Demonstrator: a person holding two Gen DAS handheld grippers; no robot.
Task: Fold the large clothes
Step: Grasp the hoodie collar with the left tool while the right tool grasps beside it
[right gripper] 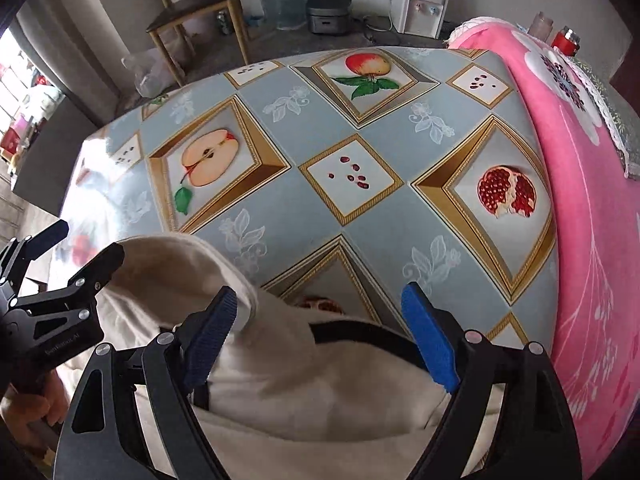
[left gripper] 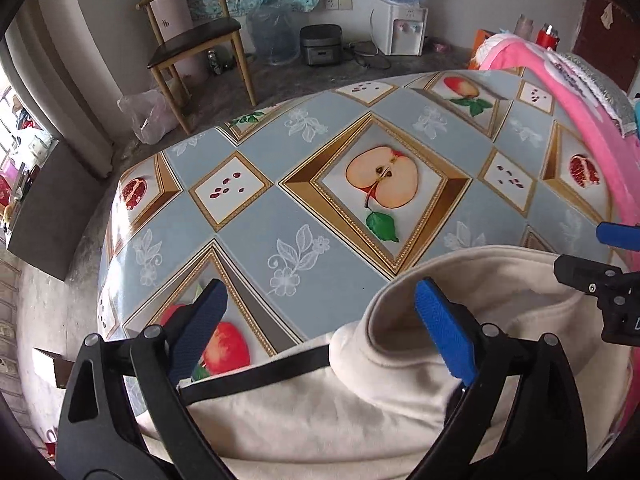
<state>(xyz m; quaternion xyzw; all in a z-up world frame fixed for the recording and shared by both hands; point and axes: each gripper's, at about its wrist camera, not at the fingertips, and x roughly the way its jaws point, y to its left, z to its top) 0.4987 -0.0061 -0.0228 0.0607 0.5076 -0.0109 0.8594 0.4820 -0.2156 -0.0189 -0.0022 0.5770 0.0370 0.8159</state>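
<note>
Cream hoodie lies bunched at the near edge of the tabletop, hood opening toward the far side, a black band running across the chest. Left gripper hangs over it with jaws spread wide and nothing between the pads; its right pad sits over the hood, its left pad over bare oilcloth. Right gripper is just beside it, jaws also spread, empty, over the hood edge and black band.

Risks:
- Both grippers are crowded at the hood, so they could knock each other on the way down.
- A bite on the hood's thick double layer would likely lift only the hood and drag the body into a lump.
- Glossy oilcloth looks slippery; a pull toward the near edge may slide the hoodie off.
- Pink blanket at the right lies close enough to snag.
</note>
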